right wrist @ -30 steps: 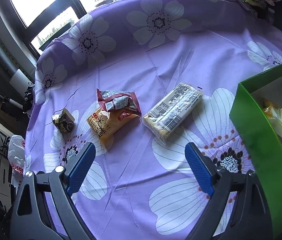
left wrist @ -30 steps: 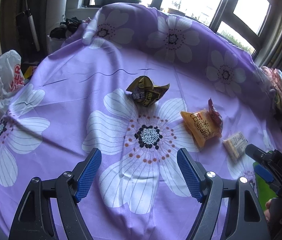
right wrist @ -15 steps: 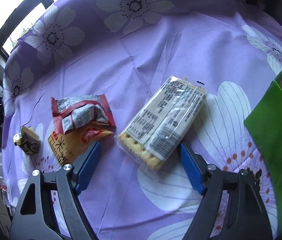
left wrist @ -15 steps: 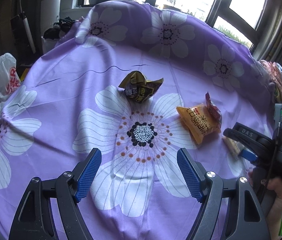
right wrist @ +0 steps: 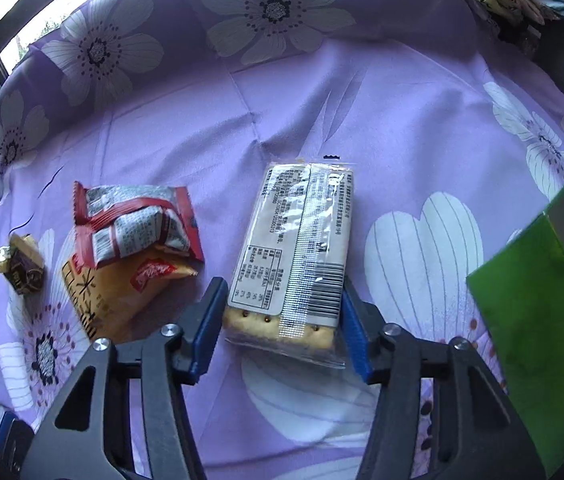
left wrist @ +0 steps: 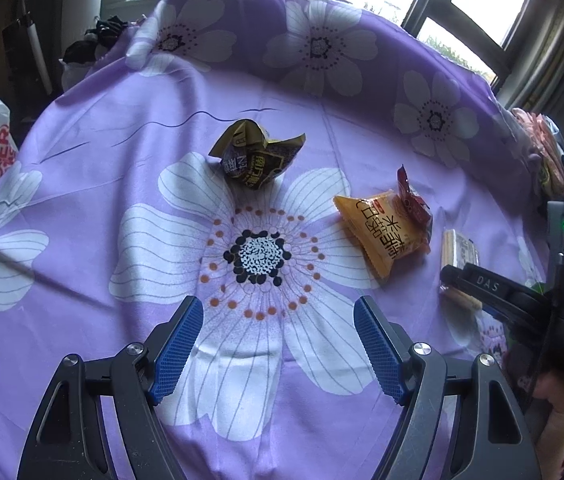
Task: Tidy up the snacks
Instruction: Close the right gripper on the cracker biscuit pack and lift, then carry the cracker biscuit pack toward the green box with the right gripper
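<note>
Two grippers tilt steeply down over the purple floral cloth (left wrist: 94, 128). Right gripper (right wrist: 282, 316): jaws closing, the cracker packet (right wrist: 301, 240) between them, beside the green box (right wrist: 529, 340). Left gripper (left wrist: 278, 344): jaws wide and empty, hovering.

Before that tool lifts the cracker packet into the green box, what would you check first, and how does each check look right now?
1. Cracker packet sits between the right tool's blue pads: ok.
2. Grip finished: not ok, the jaws are closing; whether the pads press yet, cannot tell.
3. Red packet and orange packet lie apart from the crackers: ok.
4. Green box is near, on the right: ok.
5. Room inside the box: cannot tell, mostly out of view.
6. Left tool is open, empty, away from the grasp: ok.
</note>
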Available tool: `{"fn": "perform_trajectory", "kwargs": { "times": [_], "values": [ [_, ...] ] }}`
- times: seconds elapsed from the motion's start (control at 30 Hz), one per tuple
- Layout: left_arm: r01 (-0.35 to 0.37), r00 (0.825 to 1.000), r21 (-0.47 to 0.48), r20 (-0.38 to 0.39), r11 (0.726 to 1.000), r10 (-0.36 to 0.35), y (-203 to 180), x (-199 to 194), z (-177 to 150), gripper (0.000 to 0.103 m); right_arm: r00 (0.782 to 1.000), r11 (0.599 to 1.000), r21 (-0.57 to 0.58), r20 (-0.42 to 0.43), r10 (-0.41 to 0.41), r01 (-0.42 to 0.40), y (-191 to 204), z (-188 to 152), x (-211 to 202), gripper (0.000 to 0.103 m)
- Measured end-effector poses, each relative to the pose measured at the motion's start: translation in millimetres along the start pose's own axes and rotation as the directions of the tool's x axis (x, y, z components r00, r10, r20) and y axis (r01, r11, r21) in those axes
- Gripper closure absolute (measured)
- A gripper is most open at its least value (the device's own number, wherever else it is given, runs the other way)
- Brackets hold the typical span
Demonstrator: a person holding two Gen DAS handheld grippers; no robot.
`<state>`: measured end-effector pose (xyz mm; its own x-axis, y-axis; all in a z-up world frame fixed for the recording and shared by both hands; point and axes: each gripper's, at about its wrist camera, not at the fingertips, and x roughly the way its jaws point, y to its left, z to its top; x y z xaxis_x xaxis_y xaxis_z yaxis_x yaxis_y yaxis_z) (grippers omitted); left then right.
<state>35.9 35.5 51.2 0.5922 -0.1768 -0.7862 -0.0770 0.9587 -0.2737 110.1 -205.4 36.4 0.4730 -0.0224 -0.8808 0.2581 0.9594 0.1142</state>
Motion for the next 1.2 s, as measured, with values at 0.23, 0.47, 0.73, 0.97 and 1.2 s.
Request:
{"fn": "perform_trajectory", "kwargs": {
  "times": [0.23, 0.47, 0.73, 0.97, 1.2],
  "values": [
    [0.036, 0.999, -0.013, -0.036, 0.999, -0.037, 3, 0, 0, 0.025, 0.982, 0.981, -0.083, -0.094, 0.166, -0.174, 4, -44, -35, 0.049],
    [0.070, 0.997, -0.021, -0.041, 0.997, -0.071, 6, -6, -1, 0.027, 0.959, 0.936, -0.227, -0.154, 0.238, -0.269, 28, -78, -49, 0.049],
    [0.173, 0.979, -0.014, -0.110, 0.985, -0.174, -4, 0, -5, 0.040, 0.928, 0.928, -0.116, -0.166, 0.333, -0.353, 4, -64, -47, 0.042],
    [0.303, 0.932, 0.008, -0.209, 0.953, -0.295, -29, 15, -16, 0.060, 0.857, 0.873, 0.053, -0.169, 0.487, -0.485, -20, -57, -38, 0.066],
    [0.387, 0.881, -0.023, -0.285, 0.922, -0.377, -42, 29, -24, 0.068, 0.841, 0.865, 0.131, -0.203, 0.502, -0.484, -25, -59, -22, 0.078]
  ]
}}
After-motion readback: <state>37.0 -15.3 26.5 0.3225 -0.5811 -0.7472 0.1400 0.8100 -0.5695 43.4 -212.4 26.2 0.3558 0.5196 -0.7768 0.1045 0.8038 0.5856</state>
